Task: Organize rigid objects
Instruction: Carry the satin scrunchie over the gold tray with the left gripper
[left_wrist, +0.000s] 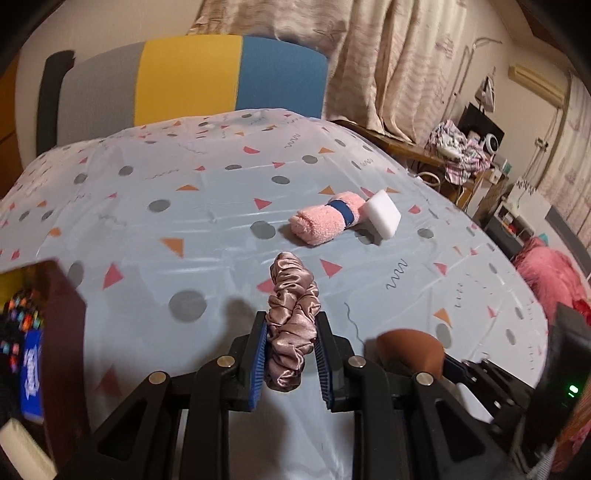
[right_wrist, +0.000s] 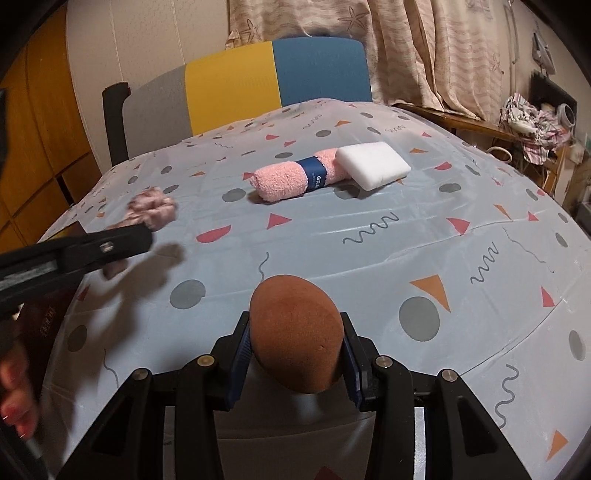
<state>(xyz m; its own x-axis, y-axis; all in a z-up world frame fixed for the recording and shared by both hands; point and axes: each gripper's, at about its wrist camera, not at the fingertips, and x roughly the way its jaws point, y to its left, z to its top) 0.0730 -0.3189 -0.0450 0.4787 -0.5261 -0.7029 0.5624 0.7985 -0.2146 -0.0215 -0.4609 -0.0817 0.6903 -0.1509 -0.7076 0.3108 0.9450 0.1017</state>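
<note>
Left wrist view: the left gripper (left_wrist: 291, 354) has its fingers (left_wrist: 258, 350) pressed narrowly onto a dusty-pink satin scrunchie (left_wrist: 291, 314), held above the tabletop (left_wrist: 147, 229). Squeezed flat, the scrunchie's long axis runs straight away from the camera, along the fingers, with its far loop sticking out past the tips. Beyond it on the patterned cloth lie a rolled pink towel (left_wrist: 321, 221) with a blue band, its long axis slanting up toward the right, and a white sponge block (left_wrist: 382, 218) touching the towel's right end. A brown egg-shaped sponge (left_wrist: 410, 350) shows at lower right, blurred and partly cut off by the gripper frame. A dark box edge at lower left is hard to make out.

Right wrist view: the right gripper (right_wrist: 297, 350) holds the brown sponge (right_wrist: 295, 332) between moderately spread fingers (right_wrist: 242, 350), its rounded tip pointing forward over the tabletop (right_wrist: 406, 229). Towel (right_wrist: 288, 179) and white block (right_wrist: 373, 164) lie ahead, well apart from it. At left, the other gripper (right_wrist: 122, 240) and scrunchie (right_wrist: 153, 208) are blurred. A hand (right_wrist: 16, 391) is cut off at the left edge.
</note>
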